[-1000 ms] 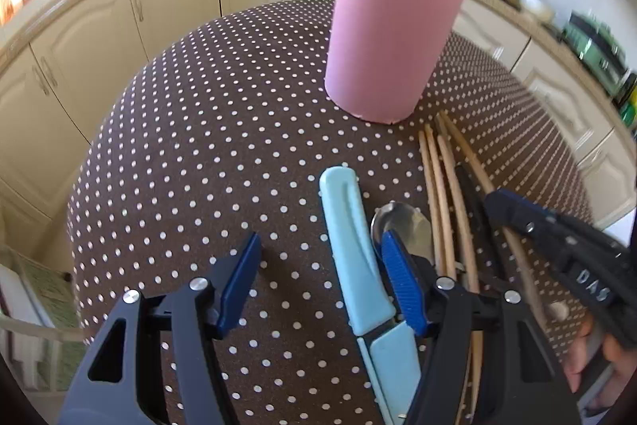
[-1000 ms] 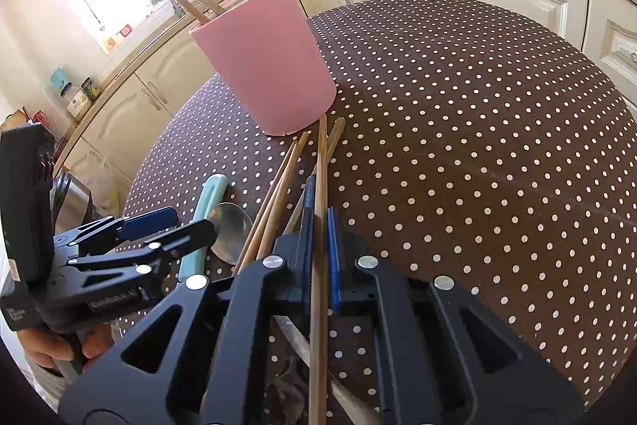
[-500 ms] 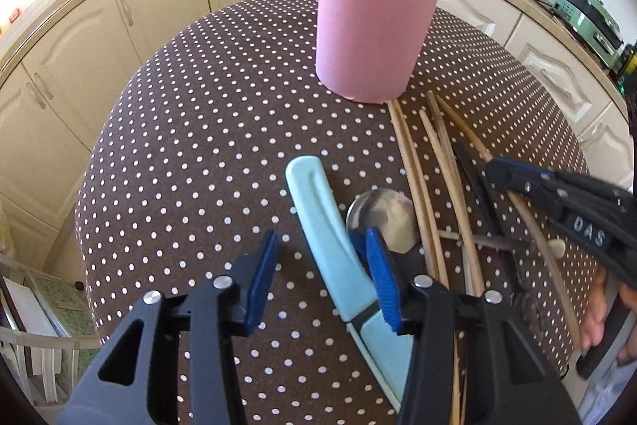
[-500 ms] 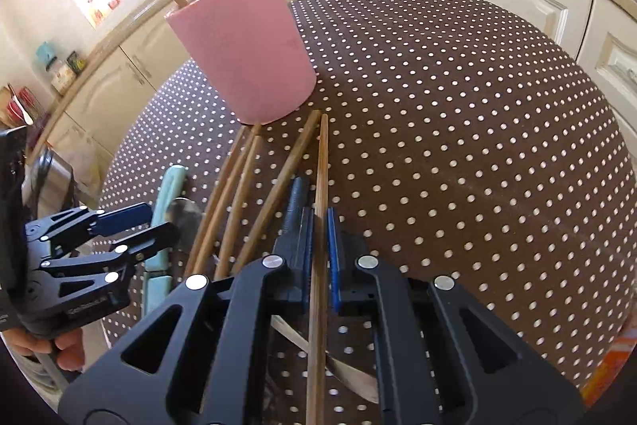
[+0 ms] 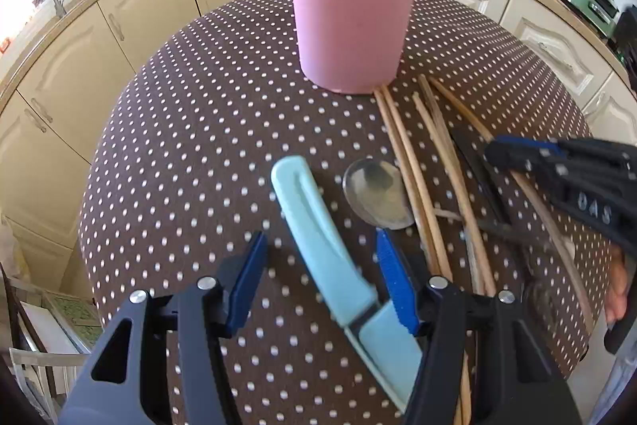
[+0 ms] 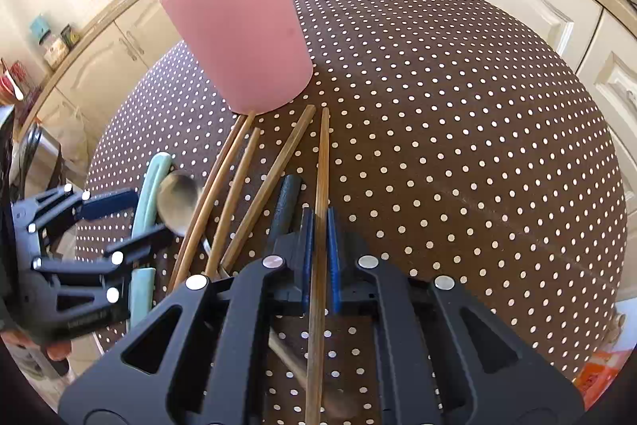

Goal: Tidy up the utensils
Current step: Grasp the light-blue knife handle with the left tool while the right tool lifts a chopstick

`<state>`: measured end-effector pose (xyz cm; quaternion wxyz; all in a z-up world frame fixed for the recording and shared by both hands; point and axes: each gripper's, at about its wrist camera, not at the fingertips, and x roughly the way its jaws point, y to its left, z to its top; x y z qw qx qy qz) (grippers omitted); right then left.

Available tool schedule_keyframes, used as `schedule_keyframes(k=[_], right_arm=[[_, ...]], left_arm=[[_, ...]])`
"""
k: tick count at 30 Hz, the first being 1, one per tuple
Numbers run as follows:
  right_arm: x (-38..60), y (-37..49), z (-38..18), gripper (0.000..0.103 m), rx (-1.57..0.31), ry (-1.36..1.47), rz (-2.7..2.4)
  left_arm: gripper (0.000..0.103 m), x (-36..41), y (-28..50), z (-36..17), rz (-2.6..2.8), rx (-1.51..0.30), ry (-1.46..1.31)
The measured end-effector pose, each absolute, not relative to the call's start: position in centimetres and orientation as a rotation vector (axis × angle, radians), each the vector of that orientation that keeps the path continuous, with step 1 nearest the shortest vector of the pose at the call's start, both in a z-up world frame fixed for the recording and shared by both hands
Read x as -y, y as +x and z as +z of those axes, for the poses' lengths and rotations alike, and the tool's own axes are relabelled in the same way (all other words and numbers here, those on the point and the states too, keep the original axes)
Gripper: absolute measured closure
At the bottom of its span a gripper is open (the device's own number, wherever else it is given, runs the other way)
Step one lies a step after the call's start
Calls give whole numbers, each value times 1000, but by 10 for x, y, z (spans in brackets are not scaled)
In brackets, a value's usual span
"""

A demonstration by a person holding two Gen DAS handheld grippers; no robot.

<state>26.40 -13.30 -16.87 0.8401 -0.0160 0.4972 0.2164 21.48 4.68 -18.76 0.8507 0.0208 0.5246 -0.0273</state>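
Observation:
A pink cup (image 5: pixel 350 14) with several chopsticks in it stands on the dotted table (image 5: pixel 199 130). Before it lie loose wooden chopsticks (image 5: pixel 414 162), a metal spoon (image 5: pixel 376 194), a black-handled utensil (image 5: pixel 473 162) and a light blue knife (image 5: pixel 314 222). My left gripper (image 5: pixel 318 277) straddles the knife's handle; its jaws are opening, and the left pad stands clear of the handle. My right gripper (image 6: pixel 318 222) is shut on one chopstick (image 6: pixel 321 162), whose tip points past the cup (image 6: pixel 243 46). The left gripper (image 6: pixel 147 216) shows at the left over the knife (image 6: pixel 149 194).
The round table's edge (image 6: pixel 577 130) curves close on all sides. Cream kitchen cabinets (image 5: pixel 151 6) and a counter ring the table. A hand (image 5: pixel 617 289) holds the right gripper (image 5: pixel 497 151) at the far right of the left wrist view.
The left gripper's jaws narrowed around the knife handle, then widened again, and it shifted a little along the knife. The right gripper swung its chopstick slightly right, away from the cup's base.

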Motion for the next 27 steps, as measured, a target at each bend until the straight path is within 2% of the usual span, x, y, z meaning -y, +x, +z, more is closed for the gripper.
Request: schedule_keyframes(k=[3, 5, 6, 15, 23, 27], right_arm=[[127, 267, -169, 95, -1075, -76, 456], [121, 269, -167, 95, -1092, -111, 455], [117, 272, -166, 95, -1105, -136, 454], [96, 281, -164, 96, -1122, -254, 456], [114, 260, -134, 97, -965, -93, 504], [118, 256, -133, 97, -978, -115, 483]], left_arm=[[52, -48, 224, -185, -45, -1103, 37], [73, -49, 225, -182, -32, -1097, 22], [76, -50, 227, -181, -27, -1096, 12], [81, -80, 223, -170, -29, -1023, -96], [82, -94, 193, -126, -88, -824, -170], [83, -92, 187, -112, -111, -789, -164]])
